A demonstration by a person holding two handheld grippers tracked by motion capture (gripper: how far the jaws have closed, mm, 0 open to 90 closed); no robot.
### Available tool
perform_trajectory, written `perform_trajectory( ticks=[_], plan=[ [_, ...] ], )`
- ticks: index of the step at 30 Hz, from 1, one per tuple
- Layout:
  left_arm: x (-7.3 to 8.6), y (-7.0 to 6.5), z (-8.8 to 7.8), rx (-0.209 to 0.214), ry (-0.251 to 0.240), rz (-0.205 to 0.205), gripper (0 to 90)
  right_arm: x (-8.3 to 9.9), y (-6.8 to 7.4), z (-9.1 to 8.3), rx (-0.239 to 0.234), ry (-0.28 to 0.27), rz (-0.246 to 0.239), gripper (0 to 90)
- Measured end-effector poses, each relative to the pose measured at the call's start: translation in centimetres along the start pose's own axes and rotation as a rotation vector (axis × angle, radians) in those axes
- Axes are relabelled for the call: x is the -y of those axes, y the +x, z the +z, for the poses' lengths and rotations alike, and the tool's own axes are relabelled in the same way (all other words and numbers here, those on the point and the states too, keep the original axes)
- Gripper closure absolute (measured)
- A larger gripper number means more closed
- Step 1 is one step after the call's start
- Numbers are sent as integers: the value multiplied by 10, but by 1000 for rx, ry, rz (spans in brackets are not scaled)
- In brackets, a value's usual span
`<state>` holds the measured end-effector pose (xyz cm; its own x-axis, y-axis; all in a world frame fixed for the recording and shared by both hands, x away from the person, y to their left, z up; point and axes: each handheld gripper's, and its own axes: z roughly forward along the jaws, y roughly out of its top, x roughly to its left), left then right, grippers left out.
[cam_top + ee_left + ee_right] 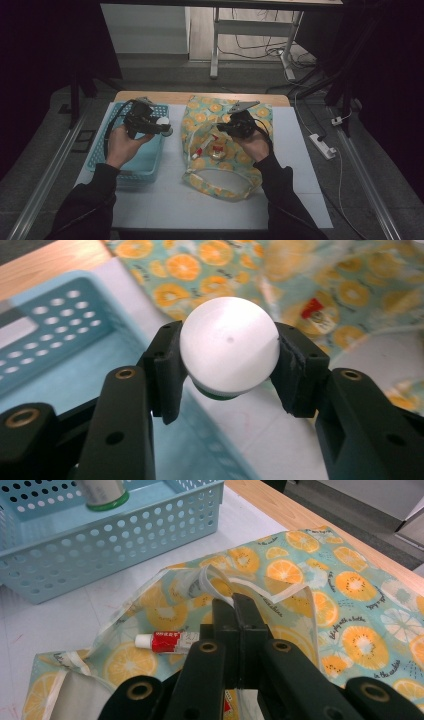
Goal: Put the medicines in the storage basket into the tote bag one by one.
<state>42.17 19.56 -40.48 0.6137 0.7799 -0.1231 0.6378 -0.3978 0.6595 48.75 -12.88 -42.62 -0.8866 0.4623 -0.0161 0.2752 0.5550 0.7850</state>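
A: Left gripper view first: the left gripper (229, 365) has its jaws clamped on a white ball-topped bottle (229, 351), a thin green band showing under the dome. It hangs over the near edge of the blue basket (47, 325).

B: And the right gripper (235, 611)?

A: Its jaws are pressed together on the white-edged hem of the orange-print bag (320, 587), lifting the mouth just beside the basket. A small red-and-white tube (166, 642) lies in the bag's opening.

B: So what's the step?

A: My guess is the bottle is going between bag and basket; which way, I can't tell. A similar green-banded container (105, 492) already stands in the basket. To do it well, keep the hem held high so the mouth stays wide, carry the bottle level, and let go only once it rests on something.

B: Around the basket?

A: A white mat (300, 165) on a wooden table (150, 96); beyond, a grey floor, desk legs (215, 45) and cables. To the right, well away from the basket, a power strip (323, 145).
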Motion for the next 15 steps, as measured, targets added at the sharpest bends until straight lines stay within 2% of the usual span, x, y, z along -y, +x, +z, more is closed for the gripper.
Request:
perform_trajectory(
  ticks=[15],
  plan=[
    [-1, -47, 27, 97, 22, 90, 508, 0, 0, 0, 1, -1, -3, 897]
  ],
)
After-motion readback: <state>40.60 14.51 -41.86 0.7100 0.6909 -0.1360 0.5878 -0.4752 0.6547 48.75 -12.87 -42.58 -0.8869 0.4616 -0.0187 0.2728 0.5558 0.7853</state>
